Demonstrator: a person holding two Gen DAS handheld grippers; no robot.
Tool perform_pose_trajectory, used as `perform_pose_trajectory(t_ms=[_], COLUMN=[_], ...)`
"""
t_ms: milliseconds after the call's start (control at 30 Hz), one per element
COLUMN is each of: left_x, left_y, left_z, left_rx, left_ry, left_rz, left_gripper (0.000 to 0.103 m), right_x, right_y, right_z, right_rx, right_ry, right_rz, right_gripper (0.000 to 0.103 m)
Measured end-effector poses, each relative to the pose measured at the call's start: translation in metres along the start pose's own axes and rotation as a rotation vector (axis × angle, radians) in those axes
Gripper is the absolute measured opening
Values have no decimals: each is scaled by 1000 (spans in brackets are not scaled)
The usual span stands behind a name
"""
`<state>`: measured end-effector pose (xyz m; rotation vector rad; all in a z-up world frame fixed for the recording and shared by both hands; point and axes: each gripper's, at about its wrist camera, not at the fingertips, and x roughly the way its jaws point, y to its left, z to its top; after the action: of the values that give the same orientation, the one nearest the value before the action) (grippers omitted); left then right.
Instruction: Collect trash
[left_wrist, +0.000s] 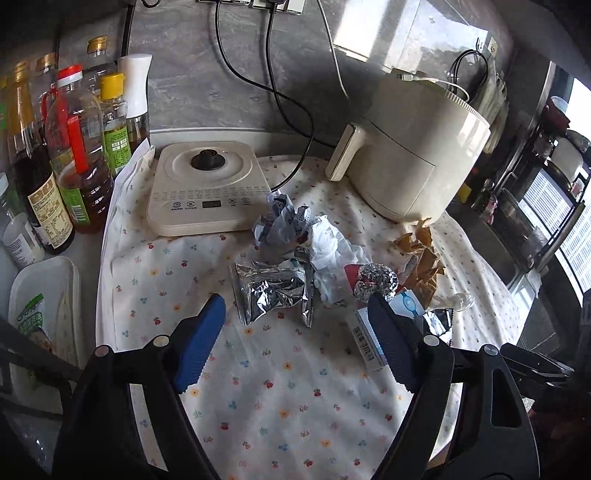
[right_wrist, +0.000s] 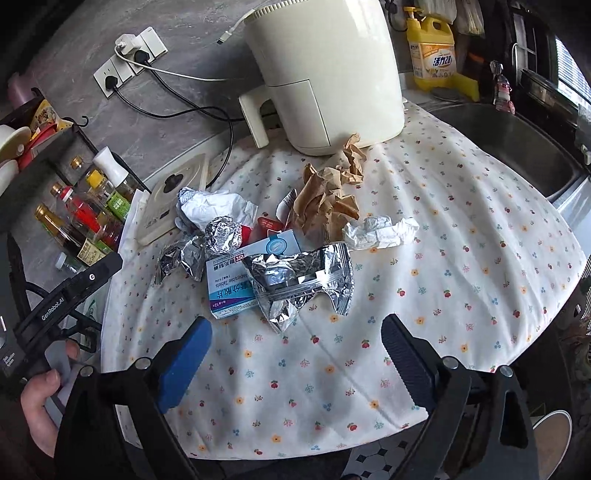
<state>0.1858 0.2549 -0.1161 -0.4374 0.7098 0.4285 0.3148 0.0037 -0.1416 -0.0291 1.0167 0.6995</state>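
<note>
While both grippers — left gripper (left_wrist: 295, 332), right gripper (right_wrist: 295, 343) — gape empty: two foil wrappers (right_wrist: 303, 280), one tablet box (right_wrist: 236, 280).

Floral cloth (right_wrist: 443, 229) covers the tabletop. Cream air fryer (right_wrist: 325, 74) stands upright at the back of the cloth, handle facing left. Flat cream induction cooker (left_wrist: 203, 184) sits left of it, partly on the cloth, black cable (left_wrist: 291, 110) running up to the wall sockets (right_wrist: 129, 55). Row of oil and sauce bottles (left_wrist: 62, 147) along the left edge, a white-capped bottle (left_wrist: 135, 92) behind them. White tray (left_wrist: 48, 306) near the left front corner. Yellow detergent bottle (right_wrist: 432, 48) stands behind the steel sink (right_wrist: 509, 144), right of the fryer.
</note>
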Motion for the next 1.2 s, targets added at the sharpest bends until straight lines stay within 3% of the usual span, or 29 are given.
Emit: perform_pose_trajectory(t_ms=[400,533,600,633,767,1200], left_x=[90,100,101,101,92,10], left_y=[14,18,19,20,22,-4], left_z=[14,10,9,8,3,-23], left_rx=[14,-14,-14,-14,-18,-107], left_ry=[130,146,153,159,139,-6], left_rz=[53,32,18,7,-8,81], left_gripper=[90,89,80,70,57,55], right_x=[70,85,89,89,84,29], right_y=[0,3,4,6,11,-4], right_z=[18,18,18,17,17,8], right_rx=[-3,-30,-39,-49,-96,-142], right_ry=[104,134,142,139,128,59], right_rz=[-59,-72,-67,-62,-20,122], right_gripper=[95,95,95,90,75,72])
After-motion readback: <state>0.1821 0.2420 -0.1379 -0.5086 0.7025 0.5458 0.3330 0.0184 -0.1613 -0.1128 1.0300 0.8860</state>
